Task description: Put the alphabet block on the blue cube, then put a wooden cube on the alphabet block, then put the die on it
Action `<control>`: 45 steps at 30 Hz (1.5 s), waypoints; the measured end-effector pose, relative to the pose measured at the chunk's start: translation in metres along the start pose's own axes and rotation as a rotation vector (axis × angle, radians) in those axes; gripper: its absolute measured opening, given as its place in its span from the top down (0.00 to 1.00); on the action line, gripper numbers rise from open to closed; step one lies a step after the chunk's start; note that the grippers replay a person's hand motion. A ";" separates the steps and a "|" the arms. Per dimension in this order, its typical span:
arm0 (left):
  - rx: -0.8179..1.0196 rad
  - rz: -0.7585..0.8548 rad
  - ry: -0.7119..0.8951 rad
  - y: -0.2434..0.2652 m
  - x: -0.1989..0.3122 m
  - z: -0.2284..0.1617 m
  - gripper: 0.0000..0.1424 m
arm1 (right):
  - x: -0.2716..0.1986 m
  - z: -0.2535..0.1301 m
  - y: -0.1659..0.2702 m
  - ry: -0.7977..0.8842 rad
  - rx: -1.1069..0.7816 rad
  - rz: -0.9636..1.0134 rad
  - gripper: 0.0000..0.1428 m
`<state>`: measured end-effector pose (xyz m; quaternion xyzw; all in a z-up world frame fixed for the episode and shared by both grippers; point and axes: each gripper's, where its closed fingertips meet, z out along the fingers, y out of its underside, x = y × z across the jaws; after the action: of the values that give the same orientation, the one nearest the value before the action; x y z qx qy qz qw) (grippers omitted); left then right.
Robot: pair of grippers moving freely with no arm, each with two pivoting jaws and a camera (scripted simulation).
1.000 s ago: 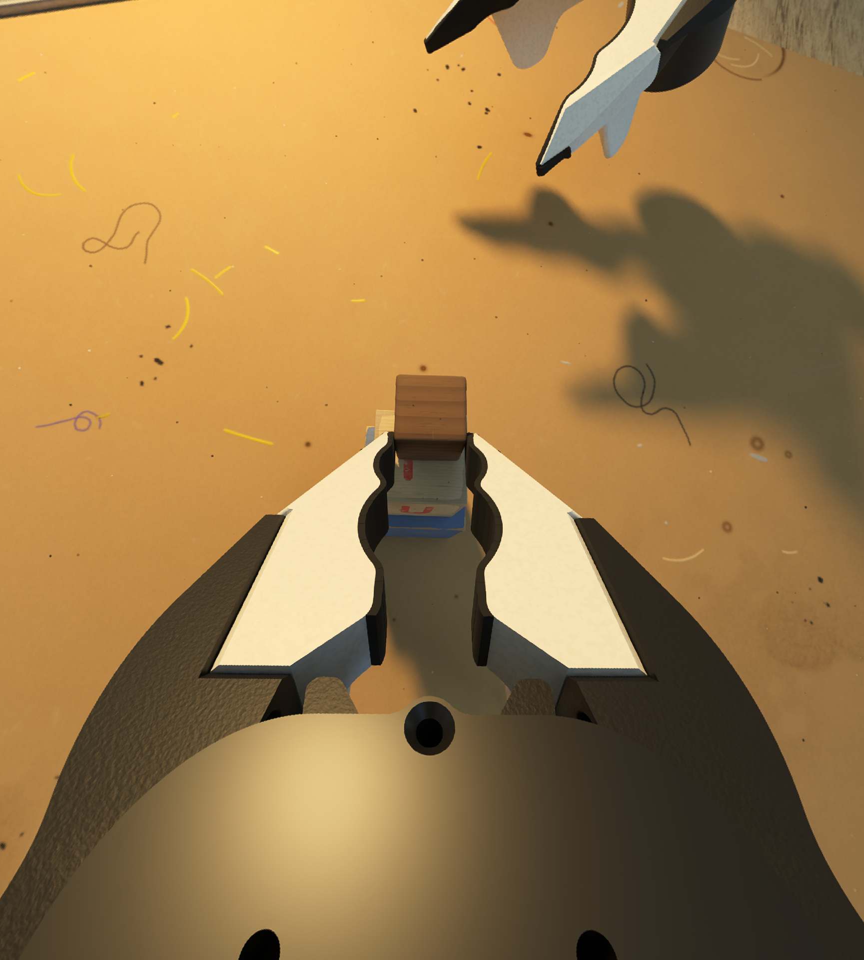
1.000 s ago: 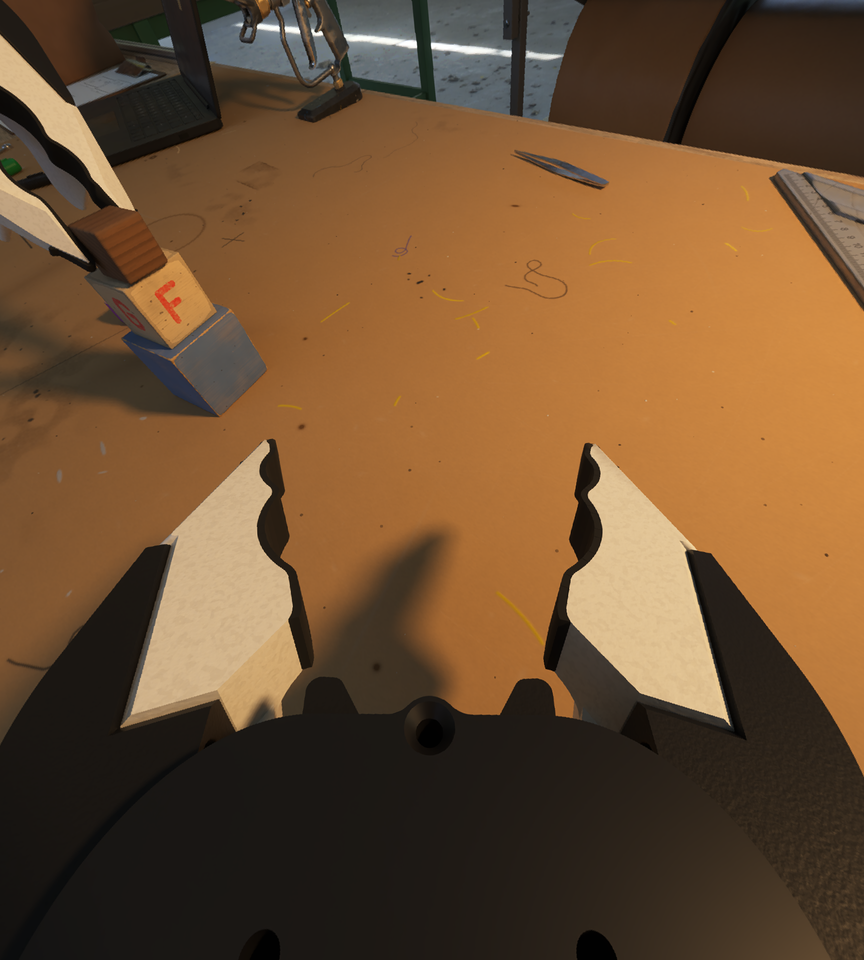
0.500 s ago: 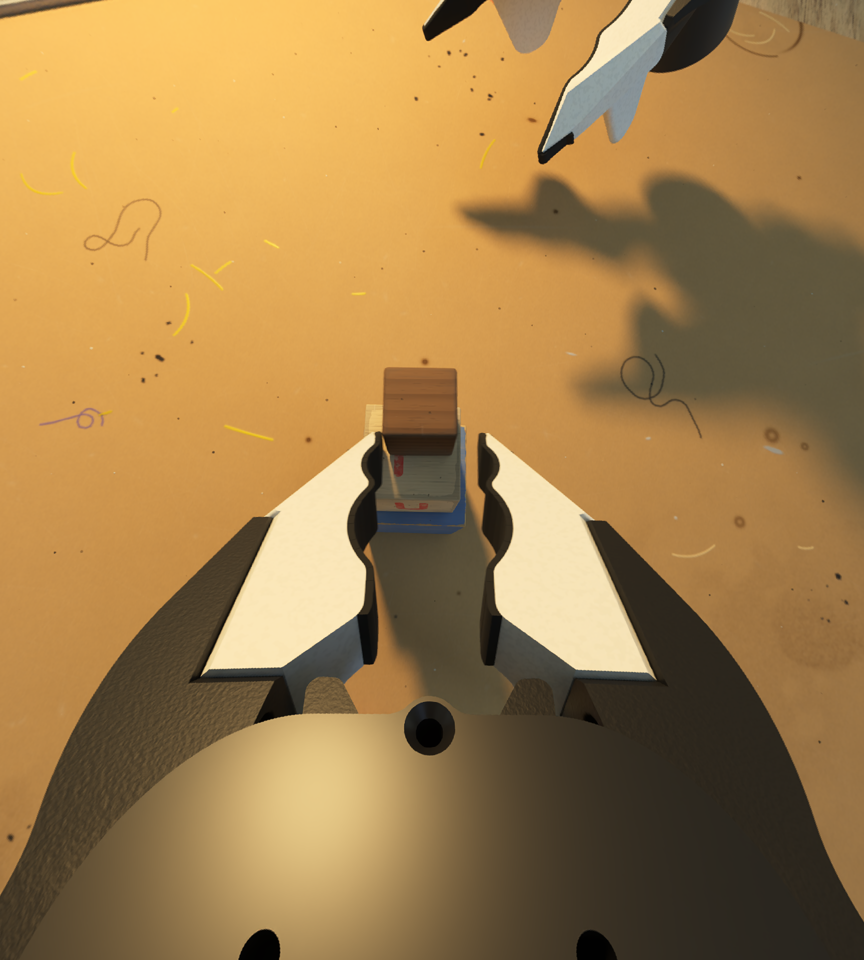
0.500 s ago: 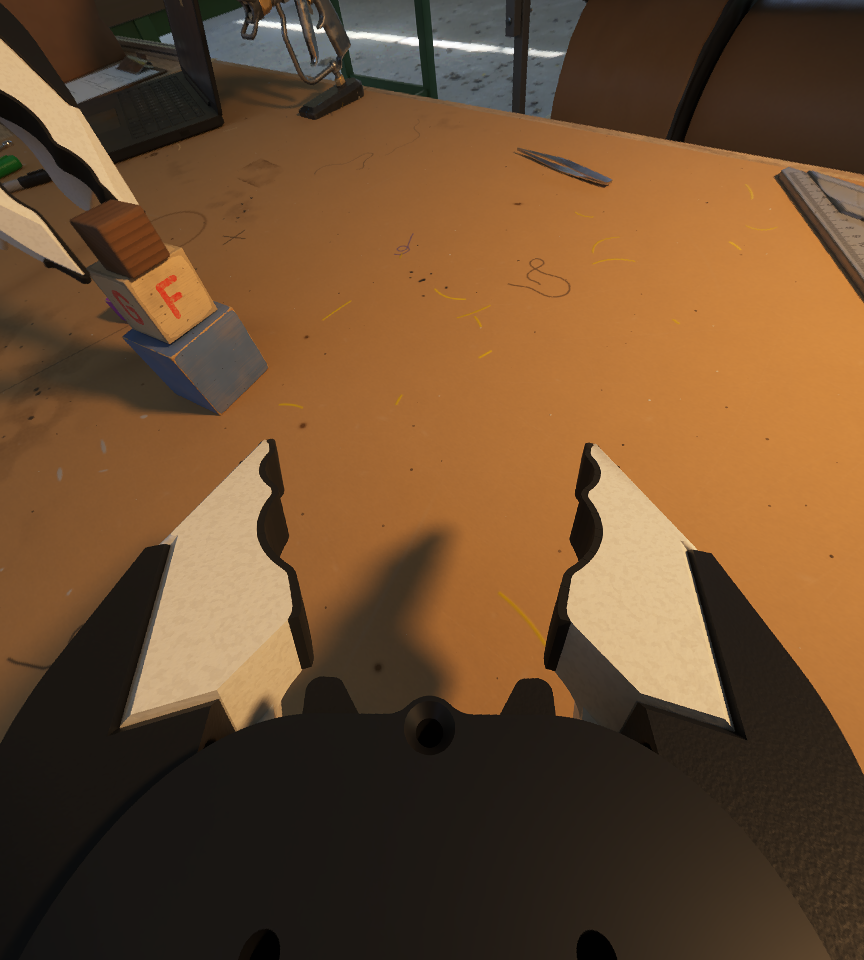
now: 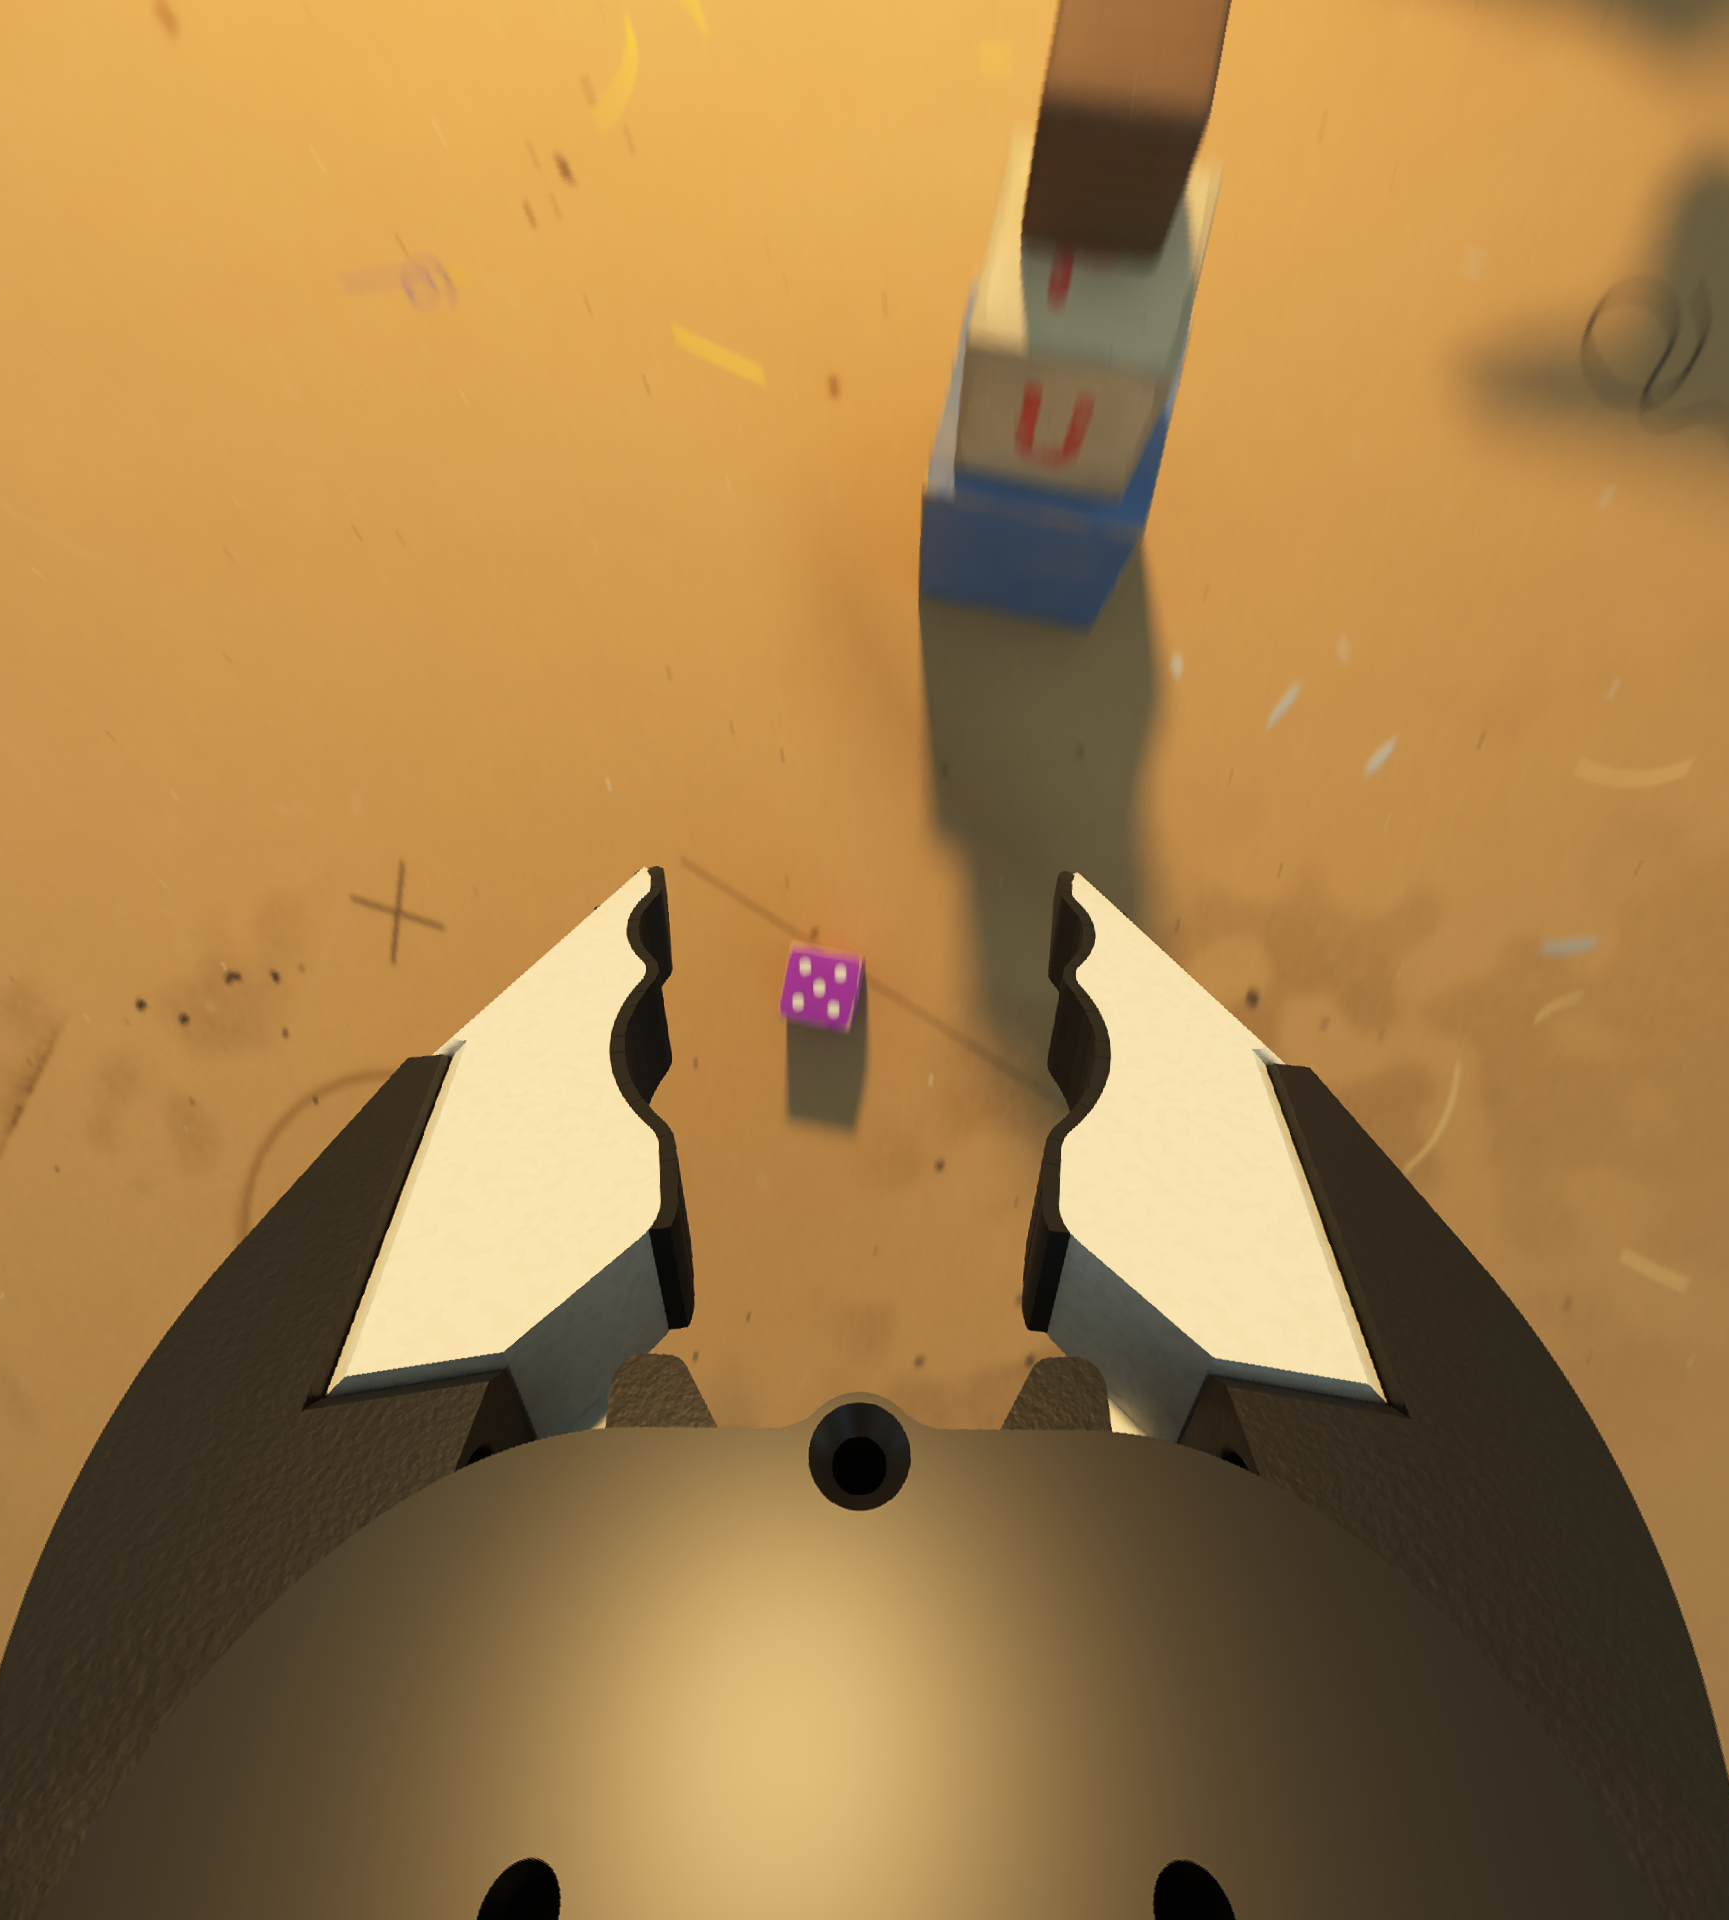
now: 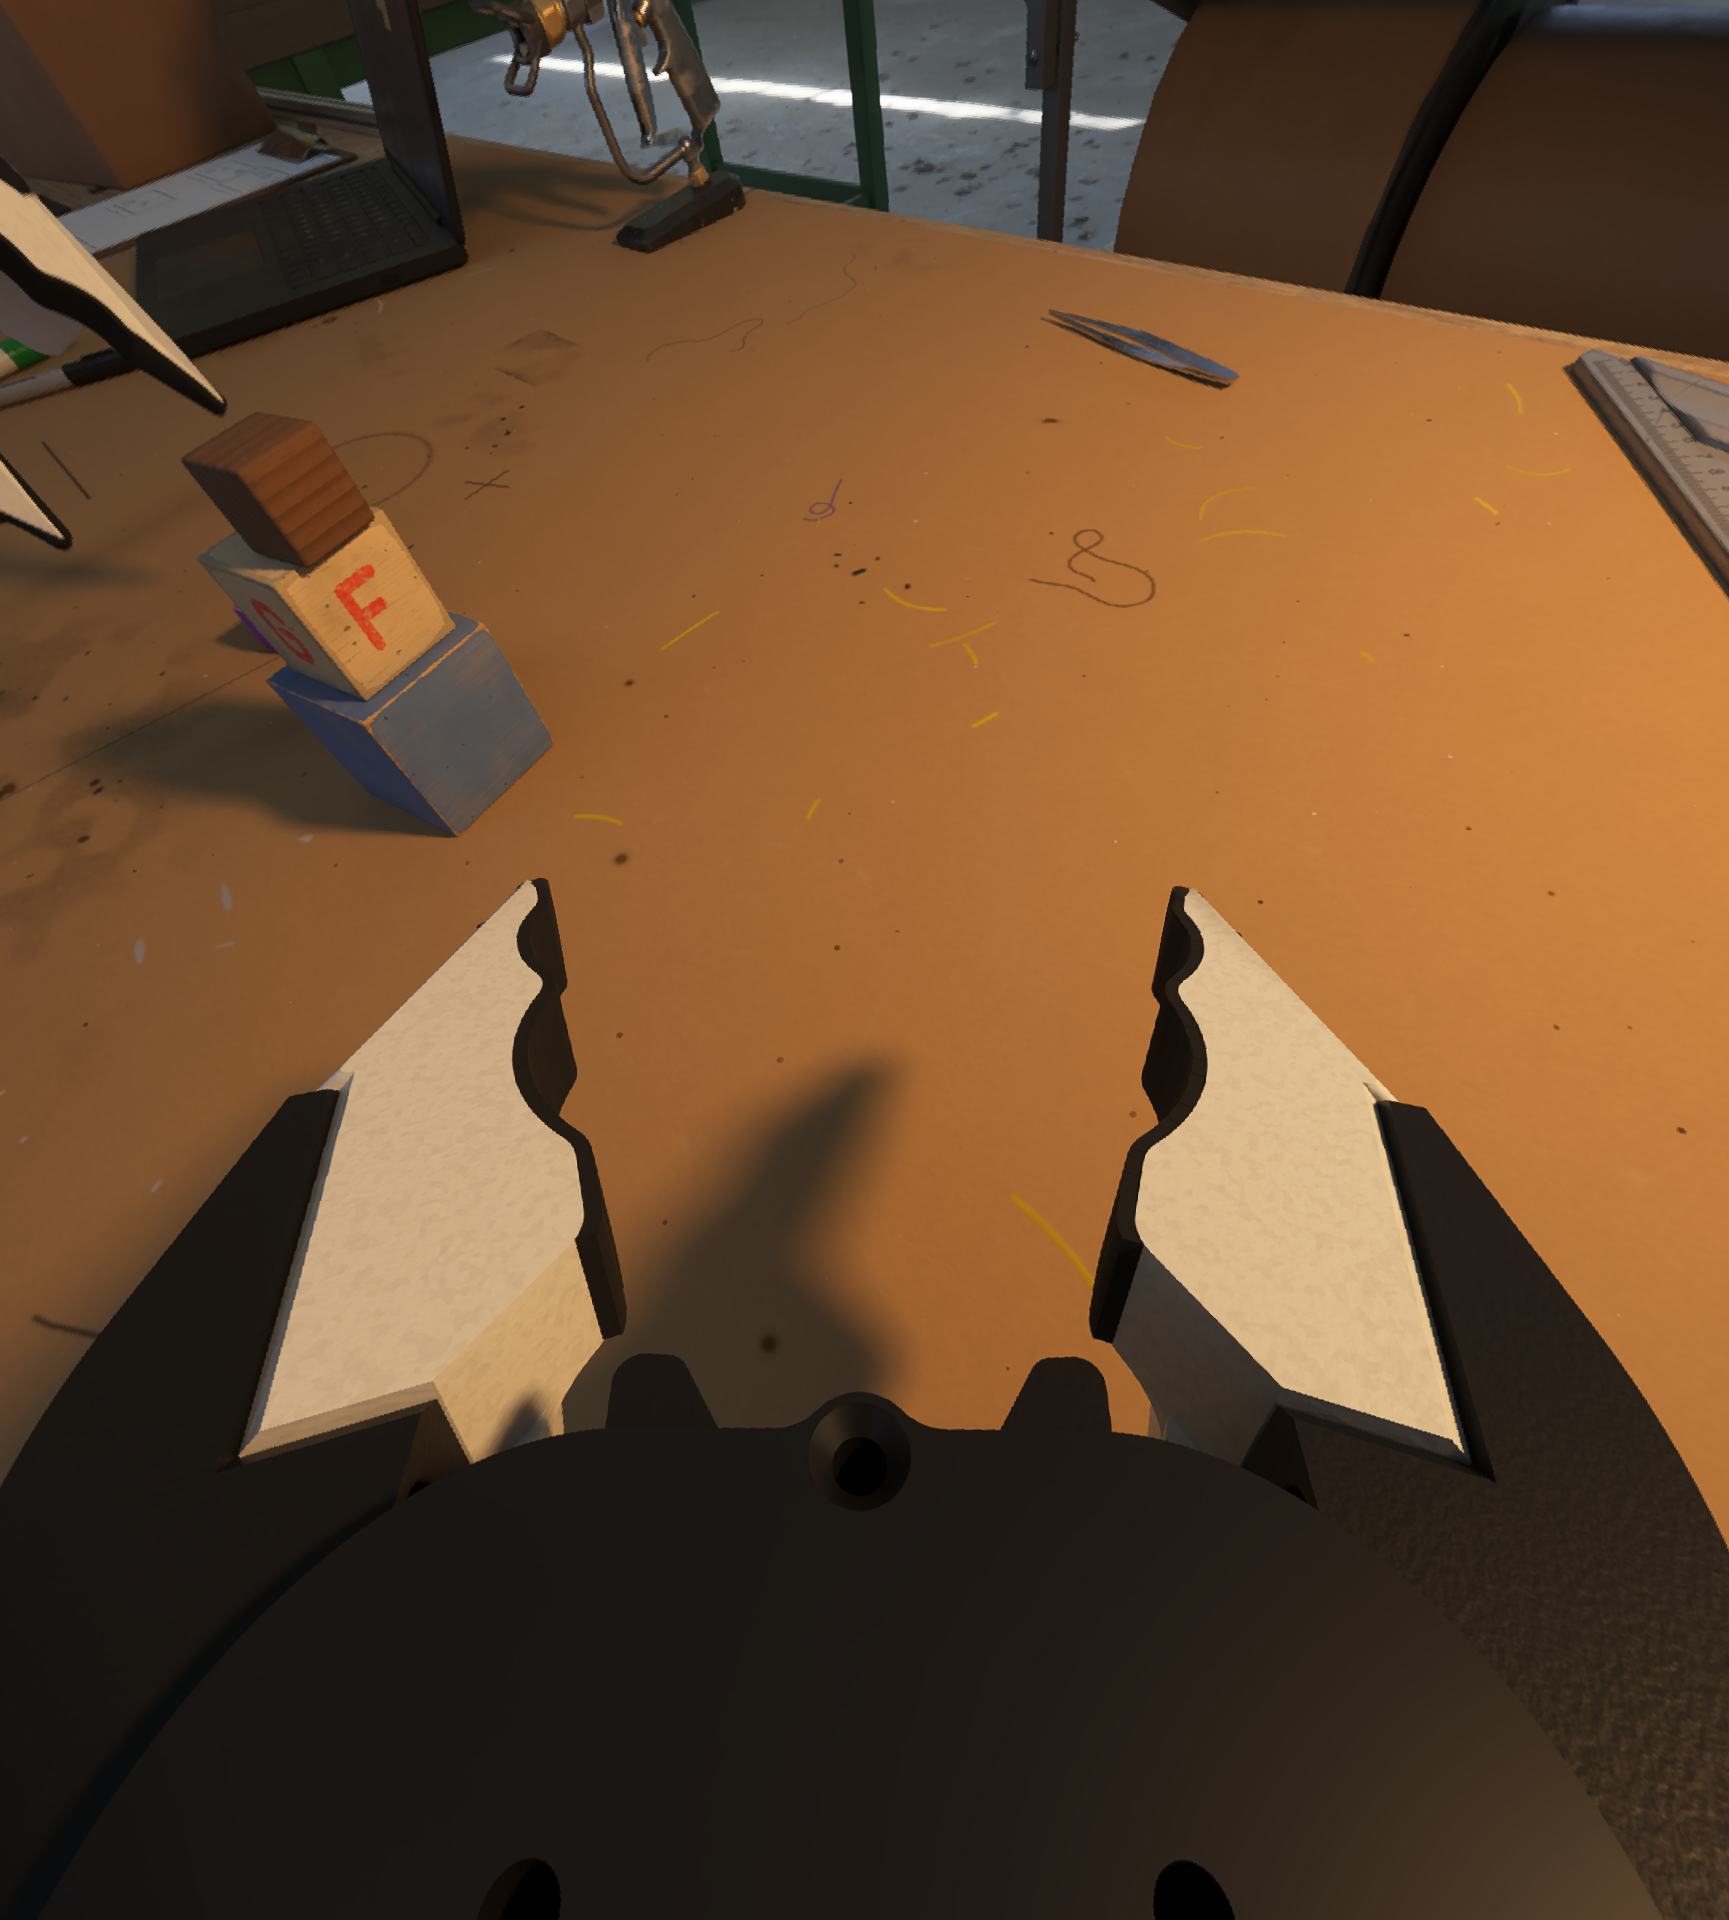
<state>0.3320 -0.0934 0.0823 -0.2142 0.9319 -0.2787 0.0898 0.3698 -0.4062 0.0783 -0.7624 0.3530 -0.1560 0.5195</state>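
A stack stands on the workbench: a blue cube [image 6: 434, 727] at the bottom, a pale alphabet block with red letters [image 6: 340, 613] on it, and a dark wooden cube [image 6: 278, 483] on top. It also shows, blurred, in the left wrist view: the blue cube [image 5: 1031, 545], the alphabet block [image 5: 1073, 353], the wooden cube [image 5: 1120, 125]. A small purple die with white dots [image 5: 820, 987] lies on the bench below my left gripper [image 5: 860, 883], which is open and empty and back from the stack. My right gripper [image 6: 855, 894] is open and empty above bare bench.
A metal ruler [image 6: 1712, 509] lies along the right edge. Tweezers [image 6: 1140, 348] lie at the back. A dark laptop-like case [image 6: 299, 239], a clamp [image 6: 652, 135] and pens [image 6: 8, 374] are at the back left.
My left gripper has let go of the wooden cube, opened wide and pulled back from the stack, bringing the purple die between its fingers in view. My right gripper has not moved.
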 end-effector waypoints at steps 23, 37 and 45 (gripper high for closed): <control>-0.304 0.173 0.088 0.058 -0.012 0.036 0.69 | 0.004 0.001 0.002 0.016 -0.009 -0.002 0.20; -0.295 0.075 0.092 0.042 -0.012 0.028 0.86 | 0.003 -0.001 -0.001 0.014 0.005 0.000 0.21; -0.278 0.056 0.026 -0.063 0.008 -0.021 0.86 | -0.004 0.002 0.001 -0.003 -0.011 -0.009 0.21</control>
<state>0.3409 -0.1343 0.1341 -0.1948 0.9682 -0.1470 0.0548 0.3684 -0.4021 0.0770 -0.7671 0.3497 -0.1550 0.5150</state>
